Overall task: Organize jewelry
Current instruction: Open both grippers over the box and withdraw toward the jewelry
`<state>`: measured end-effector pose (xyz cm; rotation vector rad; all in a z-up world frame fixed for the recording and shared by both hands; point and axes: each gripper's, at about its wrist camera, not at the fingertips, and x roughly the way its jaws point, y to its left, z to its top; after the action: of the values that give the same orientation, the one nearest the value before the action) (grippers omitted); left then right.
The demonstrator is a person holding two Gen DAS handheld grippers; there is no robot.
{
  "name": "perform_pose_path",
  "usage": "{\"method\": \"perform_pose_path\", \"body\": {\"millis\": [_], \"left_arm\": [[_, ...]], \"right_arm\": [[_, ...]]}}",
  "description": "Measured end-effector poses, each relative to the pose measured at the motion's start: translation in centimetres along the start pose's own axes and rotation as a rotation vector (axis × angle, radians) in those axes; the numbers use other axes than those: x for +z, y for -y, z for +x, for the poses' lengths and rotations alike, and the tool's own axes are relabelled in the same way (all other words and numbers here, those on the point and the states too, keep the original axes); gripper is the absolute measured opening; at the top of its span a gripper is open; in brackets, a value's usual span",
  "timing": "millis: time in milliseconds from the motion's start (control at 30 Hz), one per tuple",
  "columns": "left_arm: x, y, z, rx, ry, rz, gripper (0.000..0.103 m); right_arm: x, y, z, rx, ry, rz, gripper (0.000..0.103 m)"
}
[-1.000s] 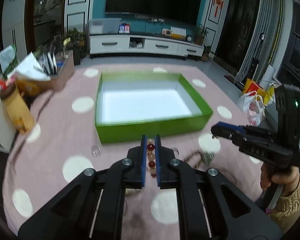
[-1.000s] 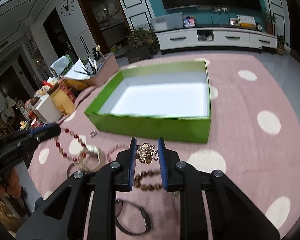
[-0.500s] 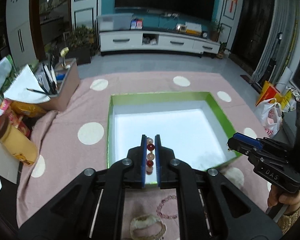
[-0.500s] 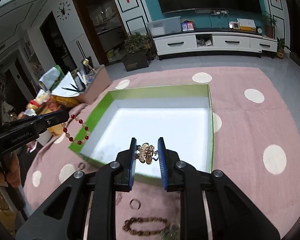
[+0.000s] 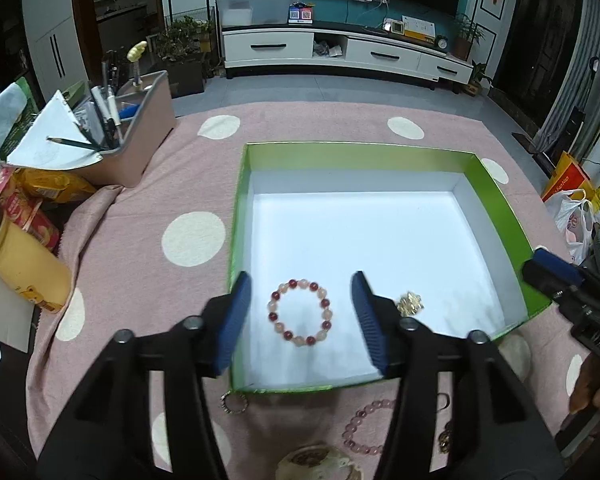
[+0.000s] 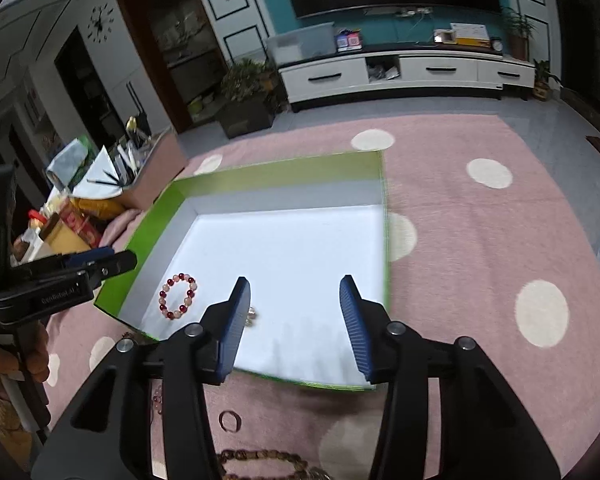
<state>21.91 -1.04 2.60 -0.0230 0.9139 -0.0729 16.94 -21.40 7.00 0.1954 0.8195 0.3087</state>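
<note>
Left gripper (image 5: 302, 312): jaws opening, nothing clamped; red-and-pink bead bracelet (image 5: 300, 312) lies released on the floor of the green box (image 5: 496, 196).
Right gripper (image 6: 296, 312): jaws opening, empty; gold brooch (image 5: 410, 303) lies beside the bracelet.
Step judged: deposit. Next: withdrawal, then pink bracelet (image 5: 366, 426) on the cloth.
Brooch seen clearly in left view only; brown bead string (image 6: 260, 460) in right view only.

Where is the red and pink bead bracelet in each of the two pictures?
Left wrist view: the bead bracelet lies low in the middle, on the white floor between the open fingers.
Right wrist view: the bead bracelet lies at lower left, left of the fingers.
Shared landmark: the green box around it.
</note>
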Motion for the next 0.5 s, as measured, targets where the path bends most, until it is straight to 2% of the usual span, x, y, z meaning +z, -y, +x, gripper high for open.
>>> {"method": "perform_pose_path", "body": {"millis": [133,267,500], "left_arm": [[-1.2,-1.1,-1.8,0.006,0.028,-0.008,0.066],[-3.1,-2.6,-3.7,0.009,0.038,-0.042,0.069],[-7.9,-5.5,-6.3,0.035,0.027,-0.104,0.069]], "right_arm": [[-1.0,1.1,-2.2,-0.005,0.019,0.029,0.048],[-2.7,2.1,-4.3,-0.004,0.023,0.061,0.049],[-6.2,2.0,-7.0,0.012,0.003,0.083,0.049]]}}
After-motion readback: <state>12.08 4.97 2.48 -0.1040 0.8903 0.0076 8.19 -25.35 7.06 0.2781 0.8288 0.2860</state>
